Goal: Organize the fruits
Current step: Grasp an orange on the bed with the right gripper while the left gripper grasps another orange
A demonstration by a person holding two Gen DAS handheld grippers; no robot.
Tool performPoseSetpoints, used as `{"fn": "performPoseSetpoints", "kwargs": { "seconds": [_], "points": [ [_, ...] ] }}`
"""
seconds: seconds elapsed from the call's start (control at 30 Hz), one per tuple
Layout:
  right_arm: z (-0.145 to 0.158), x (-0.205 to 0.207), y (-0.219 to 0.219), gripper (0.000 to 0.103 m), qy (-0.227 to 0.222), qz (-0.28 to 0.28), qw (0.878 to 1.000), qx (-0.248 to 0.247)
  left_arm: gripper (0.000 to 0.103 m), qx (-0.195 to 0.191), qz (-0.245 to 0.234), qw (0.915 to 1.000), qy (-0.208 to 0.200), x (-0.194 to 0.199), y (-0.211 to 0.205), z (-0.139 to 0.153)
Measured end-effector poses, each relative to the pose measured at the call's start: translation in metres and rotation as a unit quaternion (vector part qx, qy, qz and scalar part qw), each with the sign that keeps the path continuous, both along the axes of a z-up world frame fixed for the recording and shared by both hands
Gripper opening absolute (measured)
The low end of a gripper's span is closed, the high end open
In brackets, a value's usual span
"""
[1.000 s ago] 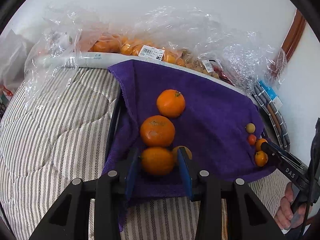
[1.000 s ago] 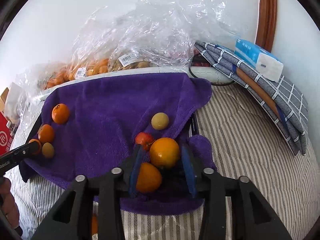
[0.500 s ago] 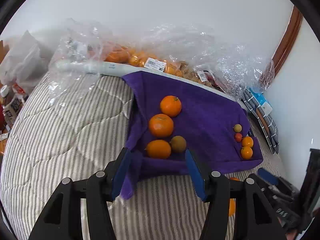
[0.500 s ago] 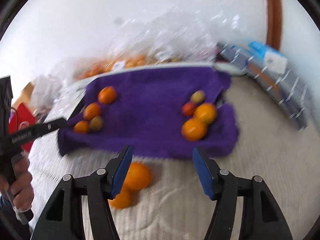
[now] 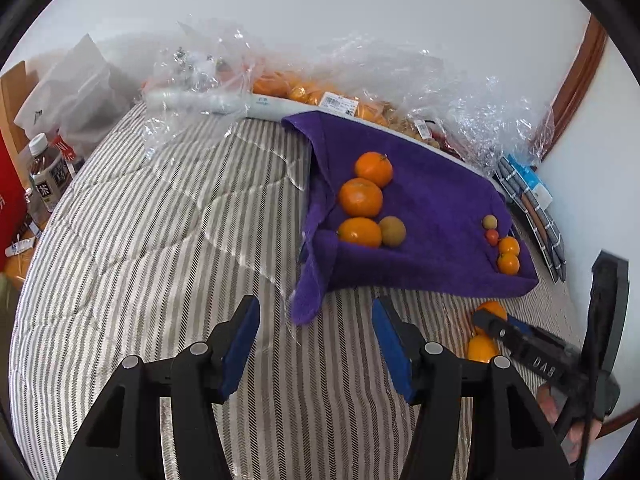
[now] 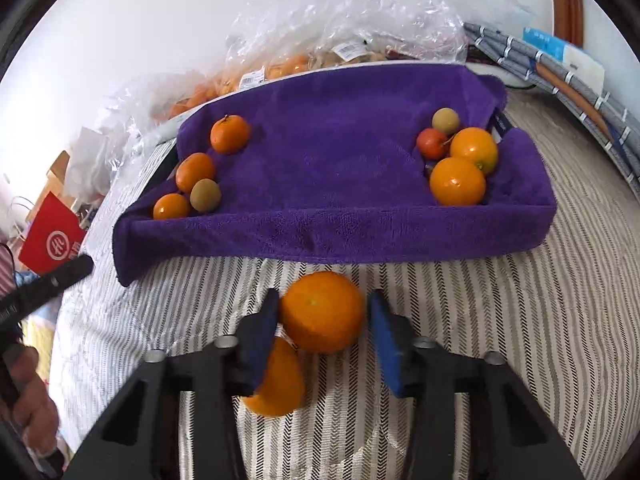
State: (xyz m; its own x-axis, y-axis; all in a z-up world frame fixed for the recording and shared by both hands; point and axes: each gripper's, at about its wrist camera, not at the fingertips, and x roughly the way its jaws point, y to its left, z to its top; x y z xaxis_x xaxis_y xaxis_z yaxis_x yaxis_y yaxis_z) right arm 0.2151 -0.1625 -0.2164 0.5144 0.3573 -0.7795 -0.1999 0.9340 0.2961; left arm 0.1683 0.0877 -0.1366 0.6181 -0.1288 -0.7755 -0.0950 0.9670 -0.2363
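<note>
A purple towel (image 6: 340,168) covers a tray on the striped bed. At its left end lie three oranges (image 6: 195,171) and a brownish fruit (image 6: 205,195); at its right end lie two oranges (image 6: 458,181), a small red fruit (image 6: 431,143) and a pale round fruit (image 6: 445,120). My right gripper (image 6: 322,320) is open, its jaws on either side of an orange (image 6: 322,312) on the bed; a second orange (image 6: 276,380) lies under the left finger. My left gripper (image 5: 314,332) is open and empty, above the bed in front of the towel (image 5: 420,208).
Clear plastic bags of fruit (image 5: 320,92) lie behind the towel by the wall. Folded cloth and a blue box (image 6: 560,64) sit at the right. A bottle (image 5: 44,176) and a red bag (image 6: 50,236) stand left of the bed.
Both grippers pulled back from the towel and opened, leaving their fruits on it. The right one has now moved down around an orange on the bed.
</note>
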Motion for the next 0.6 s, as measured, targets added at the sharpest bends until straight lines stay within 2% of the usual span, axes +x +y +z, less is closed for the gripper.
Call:
{"fn": "performPoseSetpoints", "kwargs": {
  "seconds": [0.17, 0.43, 0.6],
  "points": [
    [0.012, -0.005, -0.017, 0.041, -0.015, -0.014, 1.000, 0.010, 0.056, 0.001, -0.035, 0.9994, 0.005, 0.001, -0.027, -0.008],
    [0.030, -0.037, -0.070, 0.041, -0.046, -0.051, 0.997, -0.040, 0.056, -0.036, -0.110, 0.9931, 0.016, 0.005, -0.095, -0.020],
    [0.033, -0.056, -0.101, 0.041, -0.053, -0.074, 0.994, -0.052, 0.056, -0.045, -0.144, 0.9881, 0.029, 0.006, -0.135, -0.028]
  ]
}}
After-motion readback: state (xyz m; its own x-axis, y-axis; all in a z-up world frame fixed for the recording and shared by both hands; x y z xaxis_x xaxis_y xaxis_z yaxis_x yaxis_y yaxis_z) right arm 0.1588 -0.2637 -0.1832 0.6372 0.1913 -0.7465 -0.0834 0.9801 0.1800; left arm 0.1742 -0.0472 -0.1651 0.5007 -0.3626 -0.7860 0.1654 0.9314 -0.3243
